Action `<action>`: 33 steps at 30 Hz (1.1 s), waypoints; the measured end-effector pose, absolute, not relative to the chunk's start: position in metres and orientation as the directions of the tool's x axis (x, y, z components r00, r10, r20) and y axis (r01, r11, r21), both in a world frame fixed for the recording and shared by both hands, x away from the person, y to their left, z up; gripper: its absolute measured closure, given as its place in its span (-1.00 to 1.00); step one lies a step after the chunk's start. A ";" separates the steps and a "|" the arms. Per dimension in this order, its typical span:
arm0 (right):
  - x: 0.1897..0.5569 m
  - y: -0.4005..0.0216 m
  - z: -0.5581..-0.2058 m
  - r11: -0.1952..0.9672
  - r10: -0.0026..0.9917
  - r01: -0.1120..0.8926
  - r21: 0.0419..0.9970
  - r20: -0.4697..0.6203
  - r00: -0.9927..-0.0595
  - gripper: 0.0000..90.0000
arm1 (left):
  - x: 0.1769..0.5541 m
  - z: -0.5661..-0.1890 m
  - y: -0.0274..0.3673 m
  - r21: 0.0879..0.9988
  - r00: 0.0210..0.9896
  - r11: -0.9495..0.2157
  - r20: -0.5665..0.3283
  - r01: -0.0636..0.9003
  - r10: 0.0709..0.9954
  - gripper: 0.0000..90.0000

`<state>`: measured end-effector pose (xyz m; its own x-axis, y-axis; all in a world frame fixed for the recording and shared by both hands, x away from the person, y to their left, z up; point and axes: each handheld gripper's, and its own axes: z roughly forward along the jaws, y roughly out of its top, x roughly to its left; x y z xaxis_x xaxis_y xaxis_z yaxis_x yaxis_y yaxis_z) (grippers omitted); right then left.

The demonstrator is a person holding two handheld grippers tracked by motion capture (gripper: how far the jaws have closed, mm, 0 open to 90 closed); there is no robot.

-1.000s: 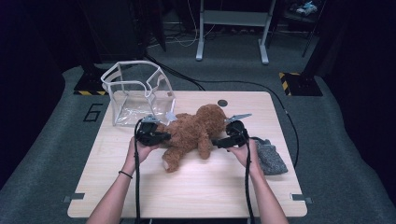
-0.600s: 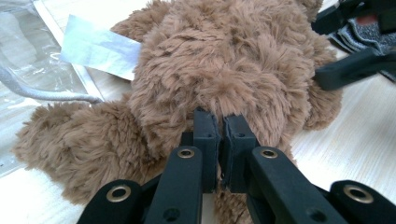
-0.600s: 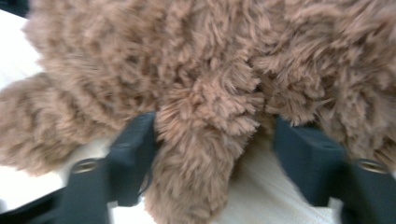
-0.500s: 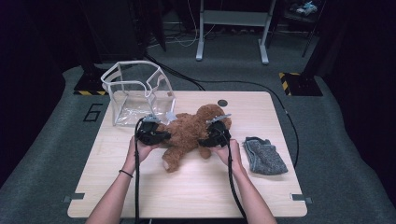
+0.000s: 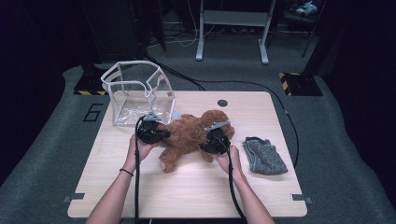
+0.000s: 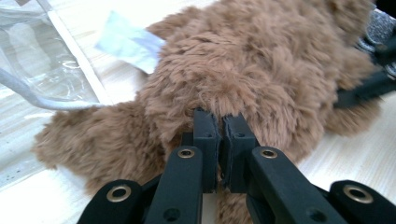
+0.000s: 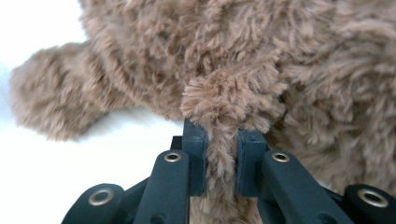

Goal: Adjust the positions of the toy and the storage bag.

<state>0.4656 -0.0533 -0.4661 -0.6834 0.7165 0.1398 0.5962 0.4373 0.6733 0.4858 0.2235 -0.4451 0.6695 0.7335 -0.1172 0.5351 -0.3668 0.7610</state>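
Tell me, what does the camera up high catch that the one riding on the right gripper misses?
The high view takes in the wooden table, a clear plastic bag, a grey cloth and both of the person's forearms. The right gripper view gives the close detail: the right gripper has just been closing, and a tuft of fur is pinched between its jaws. Both show the brown teddy bear.

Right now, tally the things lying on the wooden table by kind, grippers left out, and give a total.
Brown furry plush toy: 1
Clear plastic pouch with white trim: 1
Grey knitted cloth, folded: 1
Total: 3
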 end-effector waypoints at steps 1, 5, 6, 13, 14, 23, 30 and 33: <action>0.462 -0.052 -0.466 0.441 0.711 0.592 0.674 0.140 -0.689 0.74 | 0.486 -0.445 0.223 0.765 0.664 -0.357 -0.122 0.536 0.737 0.91; 0.451 -0.048 -0.466 0.449 0.698 0.582 0.678 0.141 -0.702 0.74 | 0.488 -0.445 0.224 0.765 0.657 -0.351 -0.122 0.540 0.744 0.91; 0.449 -0.046 -0.466 0.454 0.692 0.579 0.678 0.142 -0.708 0.73 | 0.488 -0.445 0.225 0.764 0.657 -0.350 -0.124 0.541 0.744 0.91; 0.443 -0.060 -0.456 0.435 0.690 0.571 0.696 0.149 -0.709 0.09 | 0.490 -0.446 0.225 0.767 0.657 -0.348 -0.124 0.539 0.744 0.91; 0.441 -0.066 -0.452 0.423 0.693 0.572 0.703 0.156 -0.704 0.08 | 0.490 -0.446 0.225 0.767 0.656 -0.346 -0.126 0.540 0.744 0.91; 0.449 -0.130 -0.425 0.324 0.799 0.595 0.735 0.124 -0.588 -0.68 | 0.491 -0.447 0.226 0.764 0.662 -0.354 -0.125 0.539 0.739 0.91; 0.479 -0.142 -0.443 0.308 0.803 0.686 0.659 0.207 -0.560 -0.68 | 0.492 -0.448 0.226 0.764 0.660 -0.348 -0.134 0.544 0.739 0.89; 0.486 -0.139 -0.451 0.301 0.789 0.696 0.652 0.240 -0.566 -0.68 | 0.493 -0.447 0.227 0.761 0.660 -0.351 -0.132 0.545 0.740 0.83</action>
